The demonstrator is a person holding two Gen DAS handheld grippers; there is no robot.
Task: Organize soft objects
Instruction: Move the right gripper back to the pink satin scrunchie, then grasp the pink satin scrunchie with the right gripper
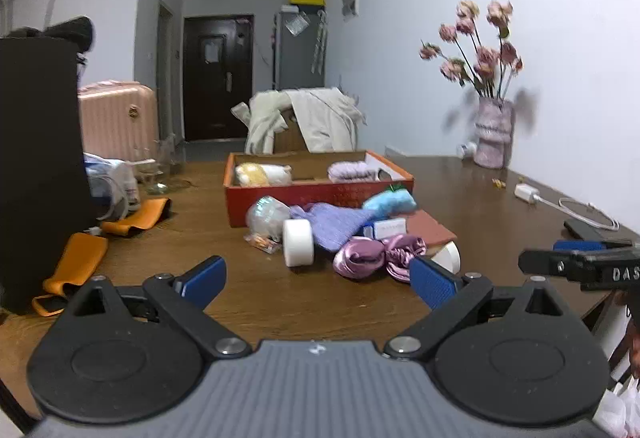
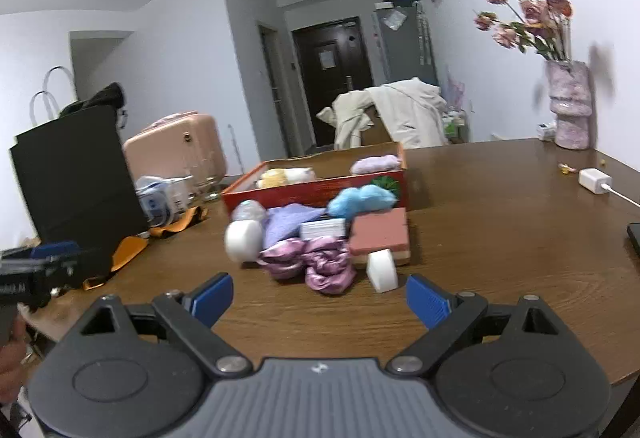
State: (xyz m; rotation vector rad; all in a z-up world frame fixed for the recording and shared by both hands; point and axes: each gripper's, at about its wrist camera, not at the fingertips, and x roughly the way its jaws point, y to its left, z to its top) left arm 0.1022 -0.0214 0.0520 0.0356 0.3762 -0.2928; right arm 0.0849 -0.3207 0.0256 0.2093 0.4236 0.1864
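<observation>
Wooden table held soft things heaped before the red box. Both grippers, left gripper and right gripper, hovered wide and empty short of the box. Picking had seemingly not begun; next probably meant closing on the satin scrunchie.

Soft things lie before the box.

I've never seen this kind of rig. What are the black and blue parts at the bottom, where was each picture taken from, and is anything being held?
No robot here: a person holds a two-finger gripper in each hand, each carrying a camera looking along its fingers. One picture comes from the left gripper, the other from the right gripper. Both are open and hold nothing. On the table lie a pink satin cloth, a purple cloth, a blue fluffy piece and white rolls, before a red box.
</observation>
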